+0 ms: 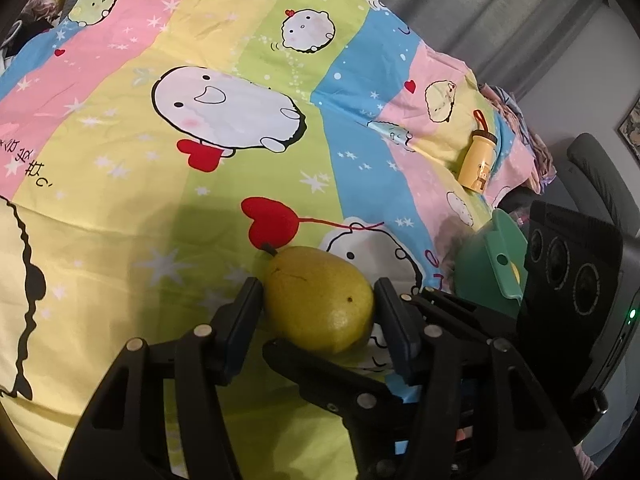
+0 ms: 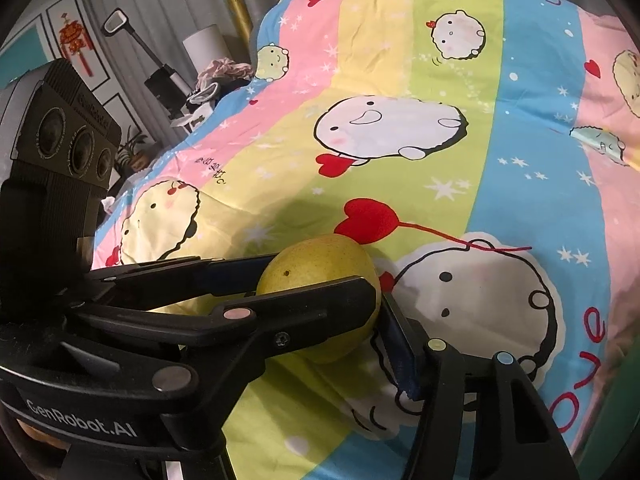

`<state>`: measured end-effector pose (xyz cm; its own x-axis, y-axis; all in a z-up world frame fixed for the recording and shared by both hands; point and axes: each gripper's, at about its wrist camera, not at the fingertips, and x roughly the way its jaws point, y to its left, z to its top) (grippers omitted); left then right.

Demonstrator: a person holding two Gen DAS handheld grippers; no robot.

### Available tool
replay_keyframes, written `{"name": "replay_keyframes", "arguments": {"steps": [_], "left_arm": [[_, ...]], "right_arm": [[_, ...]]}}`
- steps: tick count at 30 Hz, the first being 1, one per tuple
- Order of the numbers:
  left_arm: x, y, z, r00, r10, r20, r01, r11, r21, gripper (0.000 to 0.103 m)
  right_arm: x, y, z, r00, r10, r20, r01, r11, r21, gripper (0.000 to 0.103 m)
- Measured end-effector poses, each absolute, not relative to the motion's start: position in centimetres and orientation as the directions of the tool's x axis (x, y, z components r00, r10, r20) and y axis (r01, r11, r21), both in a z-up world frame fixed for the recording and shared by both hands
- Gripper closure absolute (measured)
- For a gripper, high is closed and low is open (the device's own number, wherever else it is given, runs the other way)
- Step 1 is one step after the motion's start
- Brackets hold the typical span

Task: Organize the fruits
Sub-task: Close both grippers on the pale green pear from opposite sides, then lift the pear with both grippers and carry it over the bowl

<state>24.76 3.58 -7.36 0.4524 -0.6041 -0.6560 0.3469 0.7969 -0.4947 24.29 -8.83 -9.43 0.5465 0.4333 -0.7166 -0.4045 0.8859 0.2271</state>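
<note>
A yellow-green pear [image 1: 320, 300] lies on the cartoon-print bedsheet [image 1: 200, 208], its stem toward the red heart. My left gripper [image 1: 316, 292] stands around it, and both pads press its left and right sides. From the right, a finger of my right gripper [image 1: 320, 376] crosses under the pear's near end. In the right wrist view the pear [image 2: 320, 268] sits between the fingers of my right gripper [image 2: 376, 294]. One finger lies across its front and the other pad touches its right edge. The left gripper's fingers [image 2: 224, 276] reach in from the left.
A yellow bottle [image 1: 478, 160] with a bear print lies at the sheet's right edge. A green container [image 1: 492, 272] sits beside the right gripper's camera block. Off the bed's left edge stand cluttered items [image 2: 216, 76] and a lamp [image 2: 204, 46].
</note>
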Motion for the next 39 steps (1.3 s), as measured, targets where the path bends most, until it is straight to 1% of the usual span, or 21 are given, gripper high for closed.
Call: {"name": "replay_keyframes", "arguments": {"steps": [3, 9, 23, 32, 39], "left_arm": [[24.1, 3.1, -6.8, 0.47, -0.587, -0.659, 0.37, 0.809, -0.456, 0.045], [22.6, 2.3, -5.6, 0.49, -0.583, -0.648, 0.402, 0.811, -0.425, 0.046], [16.6, -1.4, -1.2, 0.525, -0.584, -0.619, 0.5, 0.8, -0.331, 0.045], [13.8, -5.0, 2.1, 0.543, -0.6, -0.587, 0.57, 0.777, -0.267, 0.045], [12.8, -9.2, 3.9, 0.53, -0.623, -0.575, 0.628, 0.744, -0.227, 0.045]], "right_arm": [[24.1, -9.0, -9.3, 0.552, 0.439, -0.709, -0.405, 0.884, 0.233, 0.042], [22.4, -9.7, -8.3, 0.578, 0.448, -0.682, -0.402, 0.884, 0.239, 0.042], [15.6, -12.9, -4.3, 0.669, 0.439, -0.6, -0.387, 0.895, 0.222, 0.042], [11.7, -16.5, -1.1, 0.742, 0.423, -0.521, -0.358, 0.906, 0.226, 0.042], [9.8, -20.5, 0.5, 0.787, 0.388, -0.48, -0.315, 0.921, 0.229, 0.042]]}}
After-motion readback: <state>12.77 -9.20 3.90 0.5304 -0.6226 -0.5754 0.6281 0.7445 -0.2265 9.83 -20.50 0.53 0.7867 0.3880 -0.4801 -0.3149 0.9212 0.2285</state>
